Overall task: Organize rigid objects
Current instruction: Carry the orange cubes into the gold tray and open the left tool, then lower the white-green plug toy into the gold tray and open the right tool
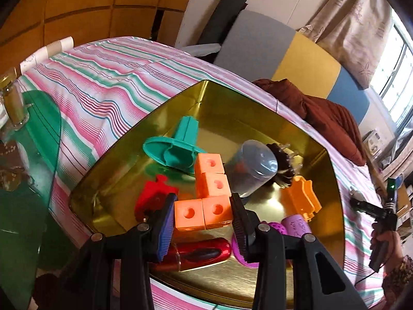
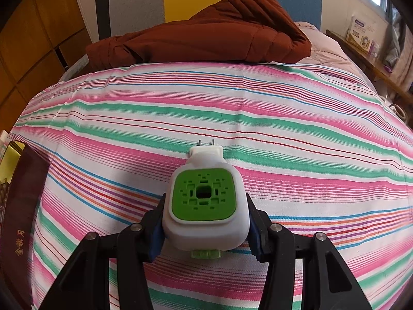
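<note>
In the left wrist view my left gripper (image 1: 202,213) is shut on an L-shaped piece of orange cubes (image 1: 210,193), held over a gold metal tin (image 1: 124,149) on the striped bed. The tin holds a teal plastic piece (image 1: 178,147), a red piece (image 1: 152,196), a grey cup (image 1: 251,170), an orange mould (image 1: 303,199), a red oval object (image 1: 204,253) and purple items (image 1: 294,226). In the right wrist view my right gripper (image 2: 205,222) is shut on a white plug-in device with a green face (image 2: 205,199), just above the striped sheet. The right gripper also shows far right in the left view (image 1: 379,214).
A brown jacket (image 2: 206,33) lies at the head of the bed. A green glass table (image 1: 28,160) with a jar (image 1: 13,100) stands left of the bed. The tin's dark red wall (image 2: 18,206) shows at the left edge of the right wrist view.
</note>
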`<state>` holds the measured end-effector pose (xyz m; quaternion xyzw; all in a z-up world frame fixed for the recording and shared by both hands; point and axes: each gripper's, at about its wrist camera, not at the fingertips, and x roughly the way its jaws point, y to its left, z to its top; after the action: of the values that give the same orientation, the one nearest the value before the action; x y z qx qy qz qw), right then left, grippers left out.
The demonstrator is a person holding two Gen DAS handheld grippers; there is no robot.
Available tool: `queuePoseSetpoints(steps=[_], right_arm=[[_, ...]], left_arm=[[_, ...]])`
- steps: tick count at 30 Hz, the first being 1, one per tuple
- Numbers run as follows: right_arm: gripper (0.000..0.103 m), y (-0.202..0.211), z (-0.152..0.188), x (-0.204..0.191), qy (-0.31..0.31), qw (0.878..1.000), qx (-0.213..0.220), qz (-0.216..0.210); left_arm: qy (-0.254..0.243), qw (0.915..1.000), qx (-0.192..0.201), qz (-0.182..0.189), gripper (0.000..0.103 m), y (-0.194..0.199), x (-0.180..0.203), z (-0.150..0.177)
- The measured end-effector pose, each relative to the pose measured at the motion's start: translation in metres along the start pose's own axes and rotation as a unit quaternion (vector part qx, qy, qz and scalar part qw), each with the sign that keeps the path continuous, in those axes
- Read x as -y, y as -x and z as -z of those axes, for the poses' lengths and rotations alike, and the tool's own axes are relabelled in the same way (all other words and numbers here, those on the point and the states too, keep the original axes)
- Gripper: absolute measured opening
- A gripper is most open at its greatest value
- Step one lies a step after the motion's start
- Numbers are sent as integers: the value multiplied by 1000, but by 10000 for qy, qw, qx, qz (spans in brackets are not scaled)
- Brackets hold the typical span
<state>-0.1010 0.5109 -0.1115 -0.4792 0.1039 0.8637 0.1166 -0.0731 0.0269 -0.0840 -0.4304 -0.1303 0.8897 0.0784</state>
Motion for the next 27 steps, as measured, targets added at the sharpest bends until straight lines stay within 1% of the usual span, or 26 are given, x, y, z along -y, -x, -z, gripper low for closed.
queuePoseSetpoints(steps=[6,8,11,15,19,23,27], right_arm=[[53,1,0,0,8,10000,6,8],[53,1,0,0,17,10000,11,11],[52,1,-1,1,19,10000,25,1],[52,3,-1,2,22,10000,8,-66],[52,12,-1,-4,70,9998,33,-195],[52,32,3,-23,263,9986,146,-425],[52,51,7,-49,537,9965,238,-603]], left_arm=[[-263,9993,-82,-267,42,-6,6,1],[-251,9994,-95,-239,47,-4,7,1],[-267,9994,12,-236,52,4,8,2],[-445,9989,120,-128,52,15,12,9],[-767,9968,215,-30,52,25,21,16],[-1064,9937,330,144,52,36,30,23],[-1172,9920,327,345,52,41,37,28]])
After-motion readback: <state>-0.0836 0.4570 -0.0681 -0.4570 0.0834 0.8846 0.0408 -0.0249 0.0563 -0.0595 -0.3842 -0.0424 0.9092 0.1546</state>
